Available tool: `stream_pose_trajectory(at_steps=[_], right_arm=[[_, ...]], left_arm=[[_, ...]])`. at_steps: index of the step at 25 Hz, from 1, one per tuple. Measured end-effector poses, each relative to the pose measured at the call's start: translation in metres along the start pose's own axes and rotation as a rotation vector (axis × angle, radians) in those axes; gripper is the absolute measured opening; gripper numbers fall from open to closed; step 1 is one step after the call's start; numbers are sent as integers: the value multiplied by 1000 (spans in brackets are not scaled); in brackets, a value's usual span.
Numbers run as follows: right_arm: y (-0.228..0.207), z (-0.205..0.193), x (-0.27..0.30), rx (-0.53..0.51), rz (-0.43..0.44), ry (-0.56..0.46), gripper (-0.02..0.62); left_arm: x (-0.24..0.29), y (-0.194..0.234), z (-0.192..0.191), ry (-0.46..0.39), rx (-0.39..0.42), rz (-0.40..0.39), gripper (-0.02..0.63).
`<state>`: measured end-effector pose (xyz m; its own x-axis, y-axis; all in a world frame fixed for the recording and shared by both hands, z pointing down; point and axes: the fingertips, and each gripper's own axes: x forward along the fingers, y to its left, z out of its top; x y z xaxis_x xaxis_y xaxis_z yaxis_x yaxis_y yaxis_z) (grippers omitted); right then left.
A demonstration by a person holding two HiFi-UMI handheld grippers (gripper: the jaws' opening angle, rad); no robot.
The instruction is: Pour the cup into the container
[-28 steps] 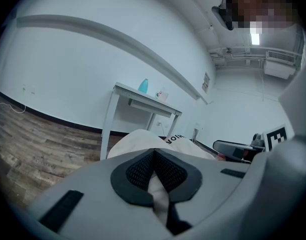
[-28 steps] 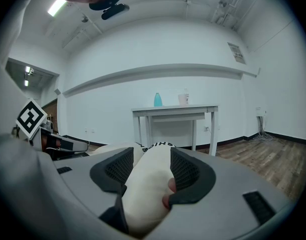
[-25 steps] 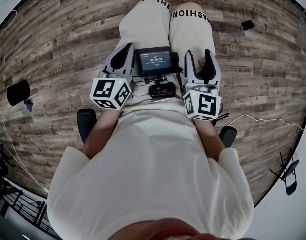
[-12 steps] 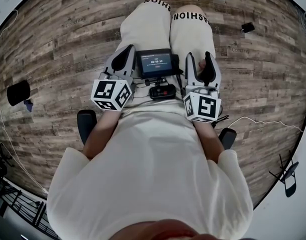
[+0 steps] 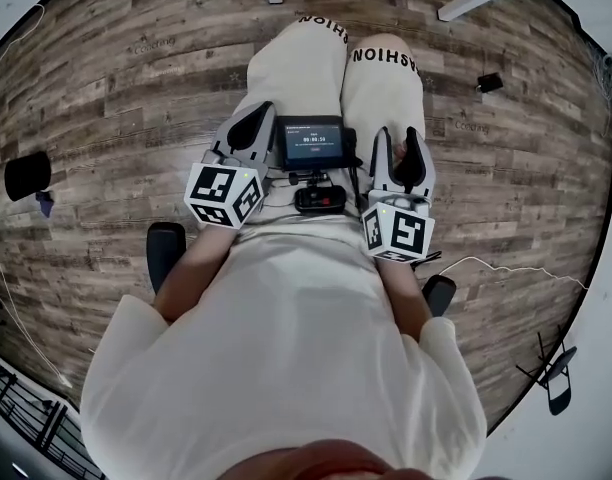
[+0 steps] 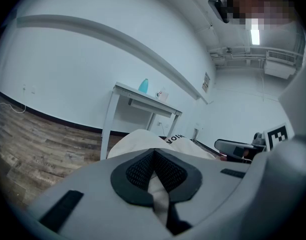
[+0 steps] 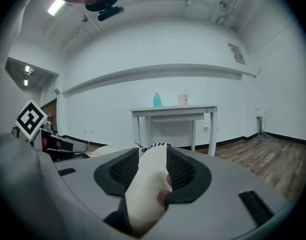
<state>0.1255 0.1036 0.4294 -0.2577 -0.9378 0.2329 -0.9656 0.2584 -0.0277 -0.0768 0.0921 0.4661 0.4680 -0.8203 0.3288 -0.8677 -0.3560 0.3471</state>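
Note:
I sit with both grippers resting on my lap, over pale trousers [image 5: 381, 78]. A white table [image 7: 173, 109] stands far off by the wall. On it are a blue bottle-like thing [image 7: 157, 99] and a small white cup [image 7: 183, 99]; both also show in the left gripper view, the blue thing [image 6: 143, 85] and the white cup [image 6: 160, 95]. My left gripper [image 5: 256, 118] [image 6: 154, 156] is shut with nothing in it. My right gripper [image 5: 398, 138] [image 7: 152, 159] has just been closing; a narrow gap stays between its pads, with only my thigh behind it.
A small screen [image 5: 309, 140] and a black camera [image 5: 319, 199] sit on my lap between the grippers. Chair armrests [image 5: 166, 248] flank me. On the wooden floor lie a black object [image 5: 26, 175], a small black box [image 5: 489, 82] and a white cable [image 5: 506, 265].
The right gripper's jaws have drawn closer together. The head view has shifted a little; both grippers stay on the lap.

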Motion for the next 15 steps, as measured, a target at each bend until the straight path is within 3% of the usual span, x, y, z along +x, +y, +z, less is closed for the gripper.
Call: stream_pose_trajectory(at_steps=[8, 15], right_arm=[[-5, 32, -7, 45, 28, -13, 150], [-10, 69, -15, -12, 63, -30, 144]], left_arm=[[-2, 0, 0, 2, -11, -6, 11], [-2, 1, 2, 8, -20, -1, 11]])
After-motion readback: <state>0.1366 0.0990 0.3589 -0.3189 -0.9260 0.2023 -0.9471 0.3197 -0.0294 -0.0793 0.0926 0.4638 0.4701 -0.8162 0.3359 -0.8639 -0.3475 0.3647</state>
